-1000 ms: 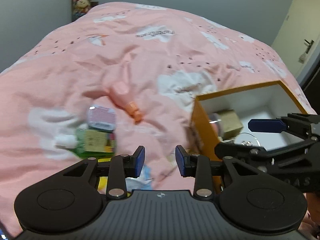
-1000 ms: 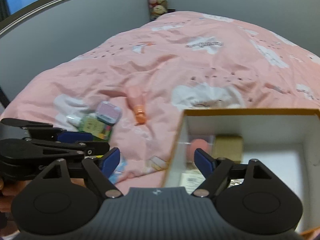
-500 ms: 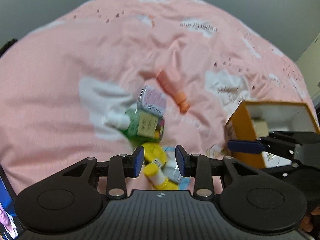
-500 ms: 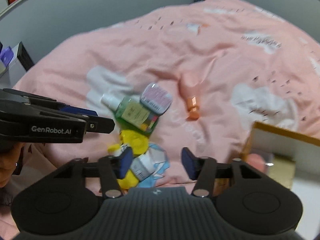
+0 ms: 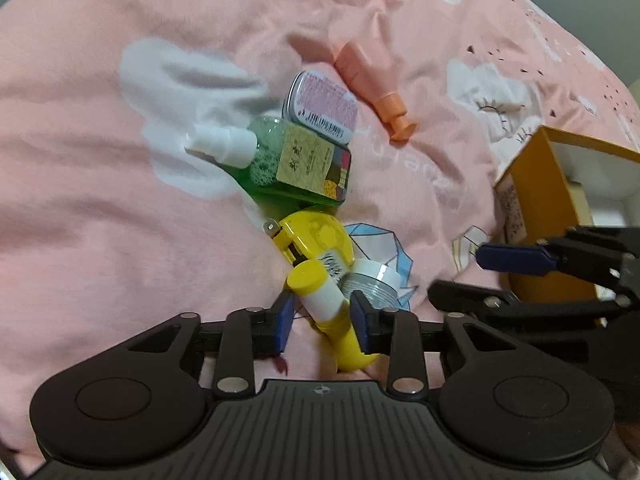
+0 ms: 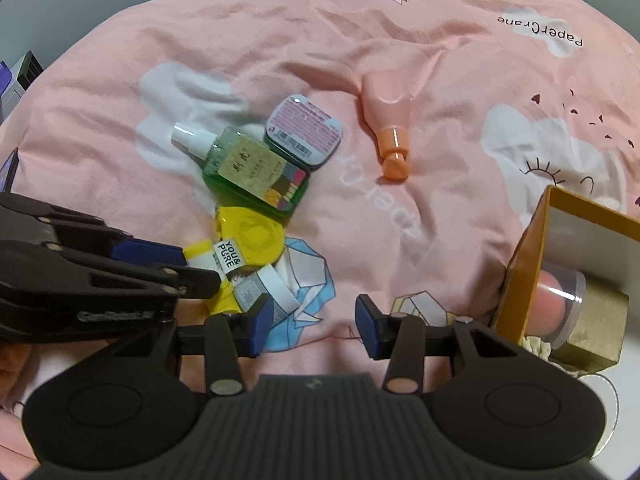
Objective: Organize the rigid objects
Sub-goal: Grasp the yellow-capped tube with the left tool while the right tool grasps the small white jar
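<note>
Item: small white stick tube with a yellow cap [image 5: 316, 290], lying in the pile on the pink quilt [image 5: 100, 208], against a yellow round case [image 5: 320, 240] and a white-lidded jar [image 5: 374, 280].

Handling, by my judgement: light, stiff, smooth-walled, apt to roll. I would take it across the white barrel.

My left gripper [image 5: 320, 318] straddles it, jaws closing, pads not yet pressing. My right gripper [image 6: 310, 326] is closing on nothing.

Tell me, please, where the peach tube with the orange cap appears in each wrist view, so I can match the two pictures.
Left wrist view: the peach tube lies upper centre-right, cap pointing down-right, just right of the pink-labelled tin.
Right wrist view: the peach tube lies upper centre-right, cap pointing down, well right of the tin.
Shared landmark: the orange box at the right edge.
</note>
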`<state>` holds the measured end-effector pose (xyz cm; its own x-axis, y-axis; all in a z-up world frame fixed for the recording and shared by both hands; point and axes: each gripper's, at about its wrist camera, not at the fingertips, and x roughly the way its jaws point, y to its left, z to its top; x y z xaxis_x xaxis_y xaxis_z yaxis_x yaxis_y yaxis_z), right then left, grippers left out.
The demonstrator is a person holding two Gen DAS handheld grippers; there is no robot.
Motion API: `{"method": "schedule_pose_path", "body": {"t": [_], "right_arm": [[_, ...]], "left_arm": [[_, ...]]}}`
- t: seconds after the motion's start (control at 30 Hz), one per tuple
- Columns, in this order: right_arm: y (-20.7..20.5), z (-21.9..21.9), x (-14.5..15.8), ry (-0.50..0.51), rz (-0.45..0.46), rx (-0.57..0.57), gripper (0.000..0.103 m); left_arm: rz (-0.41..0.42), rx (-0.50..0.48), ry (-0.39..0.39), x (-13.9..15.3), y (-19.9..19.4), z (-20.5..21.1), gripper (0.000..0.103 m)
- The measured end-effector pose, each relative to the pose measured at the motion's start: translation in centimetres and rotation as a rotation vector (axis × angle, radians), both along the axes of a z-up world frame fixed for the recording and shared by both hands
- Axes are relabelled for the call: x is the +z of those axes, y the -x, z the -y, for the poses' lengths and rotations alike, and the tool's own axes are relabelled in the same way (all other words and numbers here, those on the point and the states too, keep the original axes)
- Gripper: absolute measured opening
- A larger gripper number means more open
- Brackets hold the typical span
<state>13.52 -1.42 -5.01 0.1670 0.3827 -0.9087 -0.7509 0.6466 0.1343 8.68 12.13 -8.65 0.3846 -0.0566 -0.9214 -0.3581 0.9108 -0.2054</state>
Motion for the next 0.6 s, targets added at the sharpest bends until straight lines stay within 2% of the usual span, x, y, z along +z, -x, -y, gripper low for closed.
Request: {"method": "schedule_pose_path", "body": {"t": [0.23, 0.33, 0.4, 0.47, 0.6], "right_arm": [[-0.3, 0.1, -1.1, 0.012, -0.027, -0.008, 0.045], [-0.3, 0.0, -1.6, 0.011, -0.047, -0.003, 0.045], [-0.2, -0.2, -1.8, 0.018, -0.046, 0.007, 0.045], [-0.1, -0.2, -2.0, 0.023, -0.051, 0.019, 0.045], [0.6, -0.7, -2.1, 0.031, -0.047, 0.084, 0.045]], "left_arm": [[0.031, 0.038, 0.046, -1.4, -0.7, 0.1, 0.034], [0.028, 0.042, 0.038, -1.9, -1.0, 0.3, 0.033], [0.043, 0.039, 0.049, -1.7, -0.8, 0.2, 0.027], [0.067, 0.048, 0.055, -1.3, -0.3, 0.2, 0.026], [0.116, 0.054, 0.013, 0.1, 0.5, 0.2, 0.025]]}}
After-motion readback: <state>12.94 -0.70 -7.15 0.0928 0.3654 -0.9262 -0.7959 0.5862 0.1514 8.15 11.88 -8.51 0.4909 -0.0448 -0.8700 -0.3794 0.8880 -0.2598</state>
